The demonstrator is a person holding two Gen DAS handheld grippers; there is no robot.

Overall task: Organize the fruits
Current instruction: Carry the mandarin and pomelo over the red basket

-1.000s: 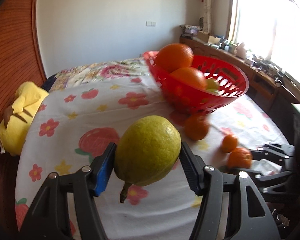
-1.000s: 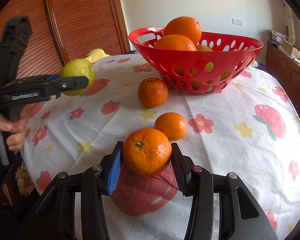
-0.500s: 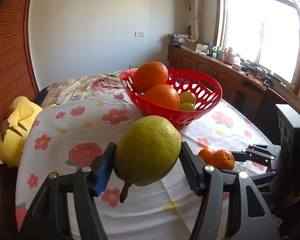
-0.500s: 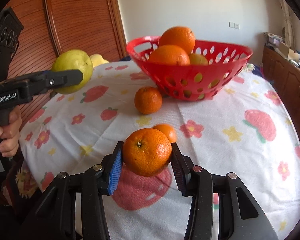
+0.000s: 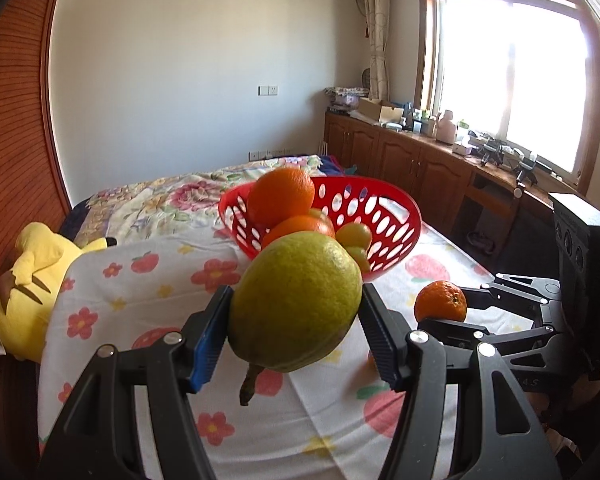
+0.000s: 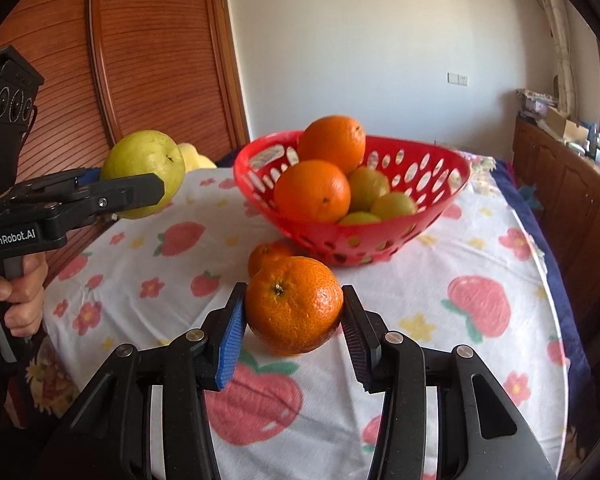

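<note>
My left gripper (image 5: 294, 332) is shut on a yellow-green pear (image 5: 296, 300) and holds it in the air above the table; it also shows in the right wrist view (image 6: 144, 172). My right gripper (image 6: 294, 330) is shut on a small orange (image 6: 294, 304), lifted above the cloth; it also shows in the left wrist view (image 5: 440, 302). The red perforated basket (image 6: 380, 236) stands behind, holding two big oranges (image 6: 332, 144) and several small green fruits (image 6: 394, 204). One loose orange (image 6: 266, 256) lies on the cloth in front of the basket.
The round table has a white cloth with strawberries and flowers (image 6: 480, 304). A yellow plush toy (image 5: 28, 280) lies at the left edge. A wooden sliding door (image 6: 140, 60) is at the left, wooden cabinets (image 5: 412, 164) under the window at the right.
Both grippers have risen with their fruit, so the table and basket sit lower in both views. Only one loose orange shows on the cloth now.
</note>
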